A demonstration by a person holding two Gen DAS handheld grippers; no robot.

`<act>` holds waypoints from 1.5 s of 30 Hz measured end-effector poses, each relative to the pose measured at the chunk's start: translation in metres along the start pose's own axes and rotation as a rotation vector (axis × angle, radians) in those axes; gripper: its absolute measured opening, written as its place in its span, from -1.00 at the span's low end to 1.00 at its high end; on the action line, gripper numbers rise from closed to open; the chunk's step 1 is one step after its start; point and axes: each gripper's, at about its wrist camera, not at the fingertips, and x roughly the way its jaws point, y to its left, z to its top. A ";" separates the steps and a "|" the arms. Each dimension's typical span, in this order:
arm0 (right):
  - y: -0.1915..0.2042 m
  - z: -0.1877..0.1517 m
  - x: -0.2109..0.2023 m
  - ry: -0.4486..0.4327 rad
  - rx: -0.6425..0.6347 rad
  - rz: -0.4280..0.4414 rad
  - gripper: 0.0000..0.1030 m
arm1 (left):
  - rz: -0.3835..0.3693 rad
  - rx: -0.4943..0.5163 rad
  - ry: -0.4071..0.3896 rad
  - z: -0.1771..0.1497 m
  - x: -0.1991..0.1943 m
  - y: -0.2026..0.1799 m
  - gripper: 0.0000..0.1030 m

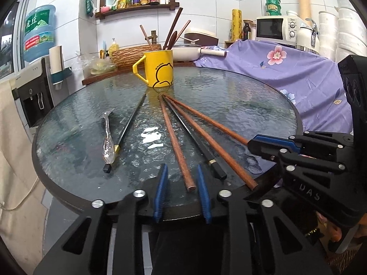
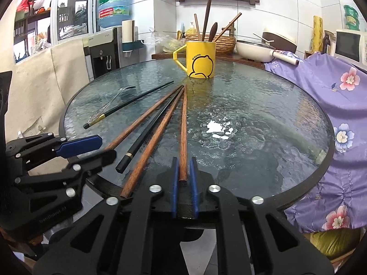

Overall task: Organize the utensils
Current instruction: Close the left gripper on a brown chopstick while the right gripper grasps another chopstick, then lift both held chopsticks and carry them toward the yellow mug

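A yellow mug [image 1: 160,68] [image 2: 201,59] with several utensils in it stands at the far side of the round glass table [image 1: 229,87]. Three brown chopsticks and two black ones lie fanned on the glass, beside a clear spoon [image 1: 107,137] [image 2: 123,91]. My left gripper [image 1: 182,171] is open around the near end of the leftmost brown chopstick [image 1: 176,142]. My right gripper [image 2: 183,162] is shut on the end of the rightmost brown chopstick [image 2: 183,126], also visible in the left wrist view [image 1: 206,119]. A black chopstick [image 1: 130,123] lies next to the spoon.
A purple floral cloth [image 1: 286,68] [image 2: 339,105] covers things to the right of the table. A counter behind holds a woven basket [image 1: 135,55], a white pan [image 1: 188,52] and a microwave [image 1: 275,28]. A water dispenser [image 1: 34,91] stands at the left.
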 end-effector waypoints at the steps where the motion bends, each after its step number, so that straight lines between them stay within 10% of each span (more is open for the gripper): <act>1: 0.000 0.000 0.000 -0.002 -0.007 -0.002 -0.84 | 0.001 0.003 -0.001 0.000 0.000 0.001 -0.61; 45: 0.008 0.007 -0.014 -0.033 -0.040 -0.001 -0.85 | 0.045 -0.131 -0.077 0.006 -0.033 0.040 -0.87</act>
